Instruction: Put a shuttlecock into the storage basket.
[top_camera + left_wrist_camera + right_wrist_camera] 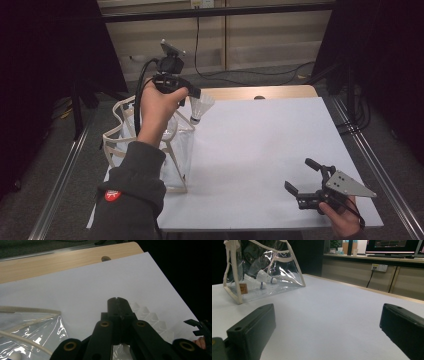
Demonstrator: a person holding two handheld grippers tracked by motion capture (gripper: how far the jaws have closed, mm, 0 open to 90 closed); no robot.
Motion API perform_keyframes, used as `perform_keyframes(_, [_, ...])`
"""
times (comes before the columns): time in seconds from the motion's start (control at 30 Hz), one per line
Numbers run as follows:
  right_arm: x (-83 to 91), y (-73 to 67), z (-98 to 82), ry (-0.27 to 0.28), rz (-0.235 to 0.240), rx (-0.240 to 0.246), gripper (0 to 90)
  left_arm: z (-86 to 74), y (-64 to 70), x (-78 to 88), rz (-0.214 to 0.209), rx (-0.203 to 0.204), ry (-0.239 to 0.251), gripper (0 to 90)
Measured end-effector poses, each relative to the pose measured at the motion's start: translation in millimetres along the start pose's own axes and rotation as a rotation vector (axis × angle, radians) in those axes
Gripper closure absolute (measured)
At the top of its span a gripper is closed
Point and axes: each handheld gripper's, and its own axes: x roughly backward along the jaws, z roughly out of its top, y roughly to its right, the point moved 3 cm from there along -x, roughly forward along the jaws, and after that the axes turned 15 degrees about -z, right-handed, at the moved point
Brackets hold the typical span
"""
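My left gripper (194, 93) is raised above the table's back left, shut on the feathers of a white shuttlecock (200, 107) that hangs cork-down beside the bag's top. In the left gripper view the jaws (117, 300) meet, with the shuttlecock's white feathers (152, 321) showing under them. A clear plastic bag with cream trim (175, 150) stands at the table's left; two shuttlecocks (265, 277) lie inside the bag (234, 287). My right gripper (300, 174) rests low near the front right, open, with nothing between its jaws (328, 312).
A white sheet (260, 145) covers the table; a strip of bare wood (260, 92) with a small hole runs along its far edge. Metal rails flank both sides. Cables lie on the floor behind. The bag's corner (32, 325) sits under my left gripper.
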Motion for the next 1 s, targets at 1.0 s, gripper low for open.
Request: perform_keyframes(1.0, [0.4,-0.4,0.1,-0.002,0.002,-0.003,0.3,2.9,-5.9,16.6,0.024,0.005,0.015,90.0])
